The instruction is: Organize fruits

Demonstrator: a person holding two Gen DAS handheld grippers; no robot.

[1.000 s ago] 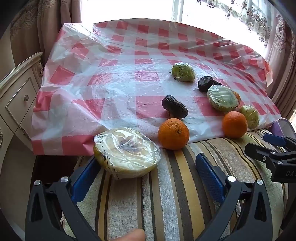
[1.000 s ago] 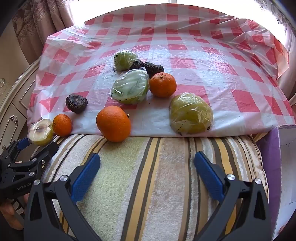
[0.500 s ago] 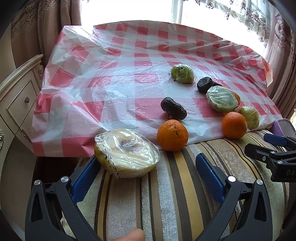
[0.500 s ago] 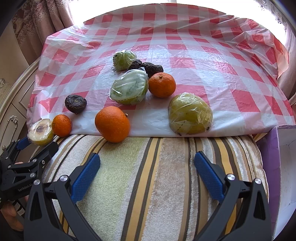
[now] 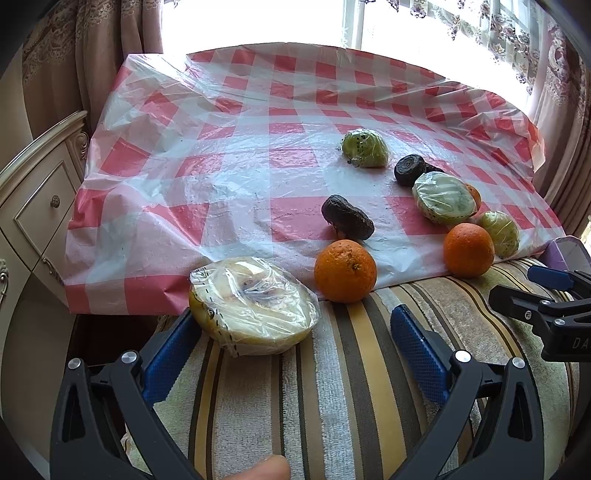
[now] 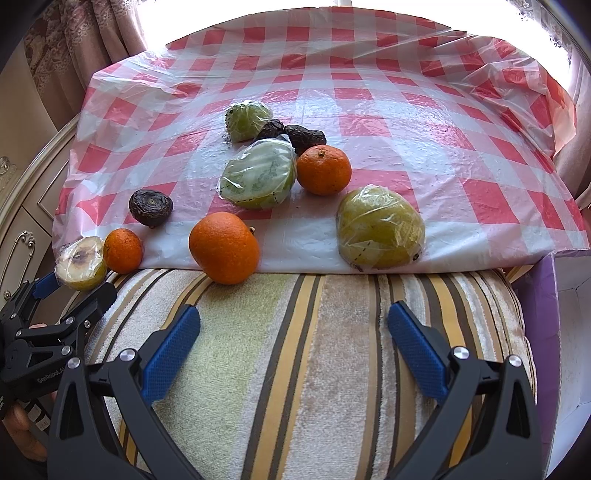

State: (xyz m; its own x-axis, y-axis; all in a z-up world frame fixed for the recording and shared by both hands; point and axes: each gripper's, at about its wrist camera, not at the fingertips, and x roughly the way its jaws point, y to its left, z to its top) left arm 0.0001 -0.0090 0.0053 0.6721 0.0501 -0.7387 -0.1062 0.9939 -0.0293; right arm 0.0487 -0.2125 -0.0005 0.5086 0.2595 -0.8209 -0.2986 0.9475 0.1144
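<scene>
A striped towel (image 6: 295, 332) fronts the checked cloth (image 6: 406, 110). Both the left gripper (image 5: 295, 332) and right gripper (image 6: 291, 339) gape wide, empty; the wrapped fruit half (image 5: 255, 306) touches a left finger.

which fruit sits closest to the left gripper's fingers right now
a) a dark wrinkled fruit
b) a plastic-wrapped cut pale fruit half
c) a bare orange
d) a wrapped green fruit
b: the plastic-wrapped fruit half lies on the striped towel right at the open left gripper, beside its left finger; the oranges and dark fruits lie farther off.

Bright window (image 5: 424, 26) behind floral lace curtains (image 5: 517, 44), brown drapes (image 5: 74, 66), cream carved drawer cabinet (image 5: 33, 199) at left
</scene>
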